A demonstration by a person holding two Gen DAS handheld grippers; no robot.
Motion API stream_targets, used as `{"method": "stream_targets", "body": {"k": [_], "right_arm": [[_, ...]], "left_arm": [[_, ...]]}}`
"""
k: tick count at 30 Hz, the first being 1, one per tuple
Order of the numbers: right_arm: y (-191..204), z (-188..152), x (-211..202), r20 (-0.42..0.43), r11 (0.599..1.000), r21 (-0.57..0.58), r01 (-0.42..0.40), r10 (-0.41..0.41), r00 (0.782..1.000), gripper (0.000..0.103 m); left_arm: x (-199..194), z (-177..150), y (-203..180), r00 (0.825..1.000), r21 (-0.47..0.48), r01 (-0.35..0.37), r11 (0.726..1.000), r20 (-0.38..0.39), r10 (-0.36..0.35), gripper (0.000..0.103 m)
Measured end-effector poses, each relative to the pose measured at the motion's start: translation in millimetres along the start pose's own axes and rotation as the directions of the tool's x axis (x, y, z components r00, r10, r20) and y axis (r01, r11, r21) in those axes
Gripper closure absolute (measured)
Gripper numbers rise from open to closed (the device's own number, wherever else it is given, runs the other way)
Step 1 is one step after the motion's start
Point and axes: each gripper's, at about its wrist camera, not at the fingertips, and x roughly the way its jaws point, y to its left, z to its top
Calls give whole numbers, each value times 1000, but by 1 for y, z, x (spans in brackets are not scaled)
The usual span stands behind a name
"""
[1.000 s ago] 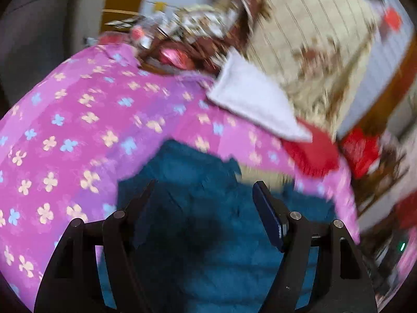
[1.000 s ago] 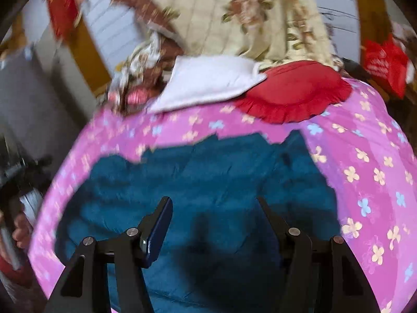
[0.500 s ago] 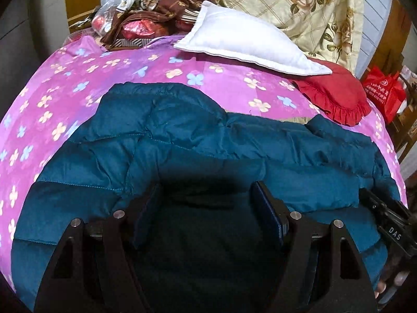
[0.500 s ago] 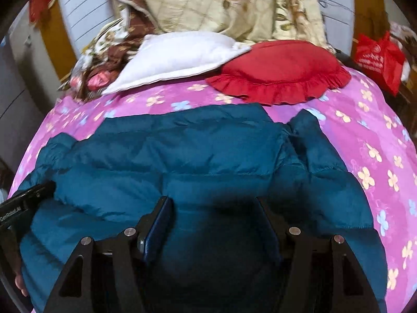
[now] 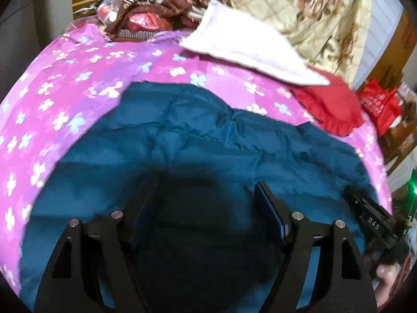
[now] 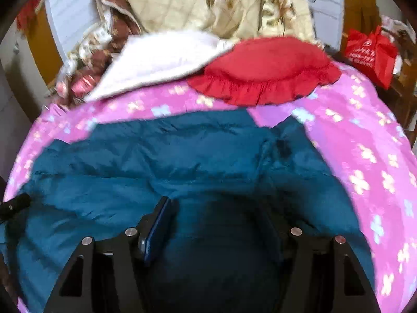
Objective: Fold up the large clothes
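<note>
Jacket first: I see a teal puffy one spread flat across the bed, lying on the pink flowered cover and filling the near half of both views. My left gripper hangs over its middle with the fingers spread wide and nothing between them. My right gripper is over the same dark patch of fabric, fingers equally wide and holding nothing. In the left view I can make out the right gripper's body at the jacket's right edge. Beyond the jacket, a white pillow lies near the head of the bed, overlapping a red frilled cushion beside it. Behind them is a cream quilt with roses. Off the bed's right side sits a red bag.
</note>
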Motion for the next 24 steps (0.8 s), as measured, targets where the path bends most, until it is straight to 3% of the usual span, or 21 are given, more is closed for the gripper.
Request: {"method": "stream_targets", "body": {"k": [3,7,10,14,17,20,24], "right_arm": [[-2,-20,-44,62,999,-34,-38,40,997,39],[-15,-50,-64,105,995,-77,59,-51,993,39],[-36,-64,-53,122,992,-63,111,-102,987,38],[-64,-65,-33,118,993,48,106,-111,987,10],[-83,-65,-26,80,989,143,43,-55,995,9],[-79,-61,-35,53,991,119,69,-75,996,10],[-68,-68,-78,108,993,98,61,-71,992,12]], "left_arm": [[-32,-13,24,998,-22,-31,999,52,32,28],[-52,-37,66,985,-41,-123,992,114,127,28],[-39,-53,89,970,-20,-221,975,97,222,26],[-28,-62,117,990,-131,-111,985,67,121,20],[-30,-60,119,994,-151,-86,985,55,95,20],[-45,-64,112,990,-109,-116,987,71,124,20],[-79,-76,113,984,-108,-110,988,129,124,20]]}}
